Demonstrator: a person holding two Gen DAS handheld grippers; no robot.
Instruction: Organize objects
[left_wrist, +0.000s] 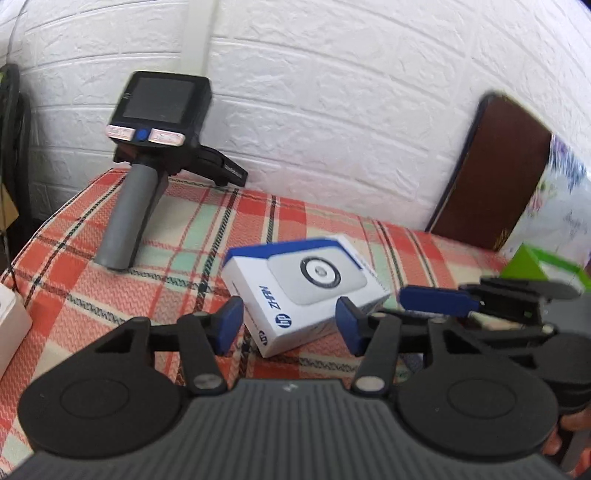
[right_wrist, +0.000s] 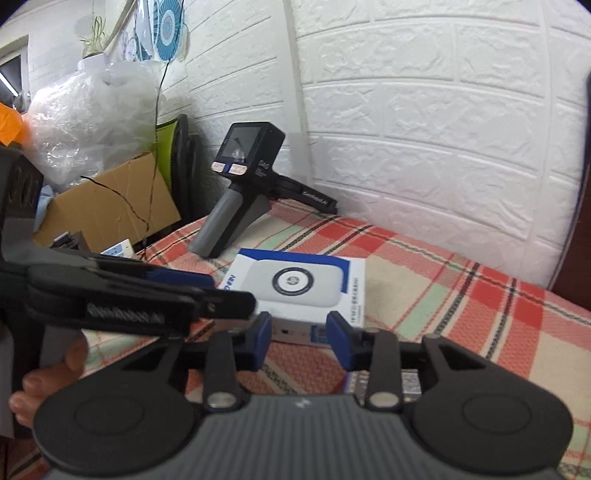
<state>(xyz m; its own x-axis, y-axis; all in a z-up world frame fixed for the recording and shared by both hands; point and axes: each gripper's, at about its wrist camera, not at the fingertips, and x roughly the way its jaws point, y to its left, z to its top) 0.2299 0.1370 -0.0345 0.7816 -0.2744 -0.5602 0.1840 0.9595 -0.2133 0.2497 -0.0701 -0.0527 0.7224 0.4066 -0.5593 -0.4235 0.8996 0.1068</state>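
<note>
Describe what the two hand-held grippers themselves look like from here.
Both match. The left hand-held gripper and right hand-held gripper have a ribbed dark grey body, two round black discs, black linkage arms with silver pivot pins, and flat blue pads on the fingers. A small white mark sits on the body's top edge. No cables show. Bare fingers grip a handle.

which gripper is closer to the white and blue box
Hard to call. The left gripper and right gripper both stand open at the box, pads beside its near edge, neither gripping.
</note>
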